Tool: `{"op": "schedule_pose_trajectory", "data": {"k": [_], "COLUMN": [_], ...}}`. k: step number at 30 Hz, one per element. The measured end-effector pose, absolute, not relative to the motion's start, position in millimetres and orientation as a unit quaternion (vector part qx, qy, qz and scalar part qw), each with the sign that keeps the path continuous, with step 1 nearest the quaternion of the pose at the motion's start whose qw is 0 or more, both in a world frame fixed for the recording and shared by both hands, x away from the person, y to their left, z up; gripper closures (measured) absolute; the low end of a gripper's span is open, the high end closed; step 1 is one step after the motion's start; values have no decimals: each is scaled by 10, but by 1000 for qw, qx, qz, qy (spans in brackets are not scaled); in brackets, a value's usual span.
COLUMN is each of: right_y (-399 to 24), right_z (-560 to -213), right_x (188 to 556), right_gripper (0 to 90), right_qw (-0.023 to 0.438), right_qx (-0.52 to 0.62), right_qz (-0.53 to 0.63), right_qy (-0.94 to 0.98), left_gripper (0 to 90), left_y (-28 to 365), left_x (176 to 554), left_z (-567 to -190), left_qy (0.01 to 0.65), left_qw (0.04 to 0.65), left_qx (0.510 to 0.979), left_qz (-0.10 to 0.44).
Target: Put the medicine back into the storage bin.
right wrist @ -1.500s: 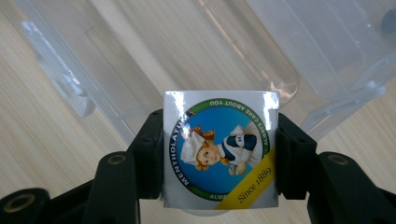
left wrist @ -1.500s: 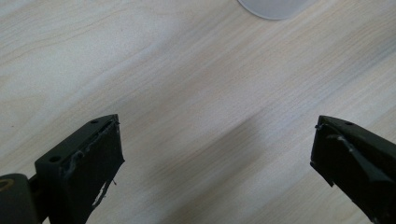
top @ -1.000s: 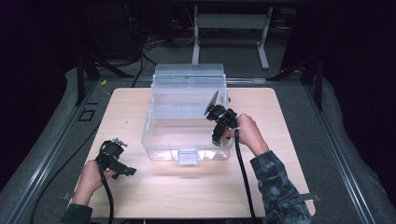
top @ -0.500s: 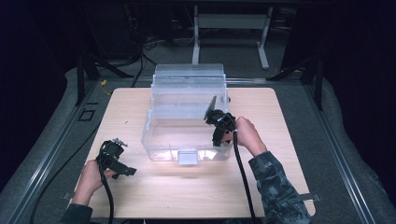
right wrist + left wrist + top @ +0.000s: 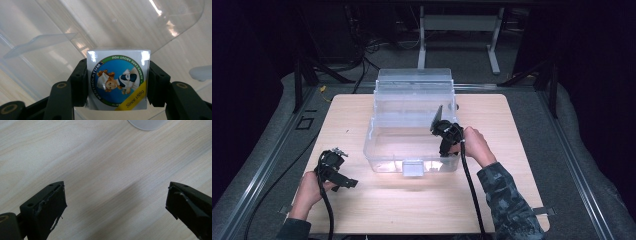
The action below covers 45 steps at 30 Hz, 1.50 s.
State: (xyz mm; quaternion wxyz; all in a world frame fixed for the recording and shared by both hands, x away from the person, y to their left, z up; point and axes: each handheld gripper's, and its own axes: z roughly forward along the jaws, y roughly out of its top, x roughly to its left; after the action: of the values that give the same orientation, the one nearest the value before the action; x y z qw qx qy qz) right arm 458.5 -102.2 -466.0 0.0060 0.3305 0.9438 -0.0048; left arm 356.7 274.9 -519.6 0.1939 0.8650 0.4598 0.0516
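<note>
Right gripper [image 5: 117, 82] clamps a small Mentholatum box [image 5: 117, 80] over the clear bin [image 5: 412, 125] mid-frame; left gripper [image 5: 115, 202], lower left, hangs released above the desk [image 5: 412, 200].

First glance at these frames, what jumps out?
The clear plastic box in the middle of the wooden table, lid up. The right tongs grip a small Mentholatum carton over the box's right side. The left tongs gape open above bare wood, near-left.

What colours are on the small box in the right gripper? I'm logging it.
White box with a blue, green-ringed round logo and yellow corner band; clearest in the right gripper view.
</note>
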Motion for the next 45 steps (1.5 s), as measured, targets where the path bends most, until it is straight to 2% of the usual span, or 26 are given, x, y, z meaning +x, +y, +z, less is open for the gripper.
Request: {"op": "schedule_pose_trajectory", "data": {"k": [14, 17, 19, 22, 26, 28, 32, 34, 36, 37, 39, 45], "right_y": [-1026, -1048, -1060, -1119, -1200, -1234, -1313, -1356, -1383, -1402, -1402, -1536], "right_z": [-4650, -4623, -4561, -4516, -4394, -4355, -4207, -4197, -4068, -4072, -4277, -4317], "right_x": [4594, 4584, 4566, 4543, 4490, 4454, 4359, 4310, 4257, 4211, 4084, 3849], "right_gripper": [440, 411, 377, 330, 272, 197, 137, 103, 93, 87, 76, 85], "right_qw": [1, 12, 36, 29, 46, 56, 67, 50, 44, 31, 58, 86], "right_qx": [333, 334, 339, 347, 352, 354, 345, 343, 322, 318, 339, 341], "right_qz": [-16, -3, 2, 57, 98, 122, 113, 156, 98, 116, 260, 313], "right_qy": [943, 943, 940, 936, 930, 925, 929, 925, 941, 940, 902, 882], "left_gripper": [28, 27, 26, 25, 24, 25, 24, 19, 6, 1, 1, 1], "left_y": [2743, 2749, 2753, 2755, 2755, 2752, 2764, 2775, 2783, 2792, 2800, 2792], "left_x": [3564, 3562, 3560, 3560, 3559, 3556, 3553, 3551, 3551, 3556, 3566, 3631], "left_z": [-5195, -5185, -5176, -5167, -5149, -5136, -5081, -5040, -4995, -4972, -4932, -4799], "left_qy": [457, 460, 462, 463, 462, 462, 461, 463, 463, 460, 462, 453], "left_qw": [204, 206, 208, 210, 210, 213, 222, 230, 241, 247, 256, 276], "left_qx": [864, 862, 861, 860, 860, 859, 857, 853, 849, 849, 845, 844], "left_qz": [48, 48, 49, 50, 54, 56, 66, 74, 79, 80, 81, 85]}}
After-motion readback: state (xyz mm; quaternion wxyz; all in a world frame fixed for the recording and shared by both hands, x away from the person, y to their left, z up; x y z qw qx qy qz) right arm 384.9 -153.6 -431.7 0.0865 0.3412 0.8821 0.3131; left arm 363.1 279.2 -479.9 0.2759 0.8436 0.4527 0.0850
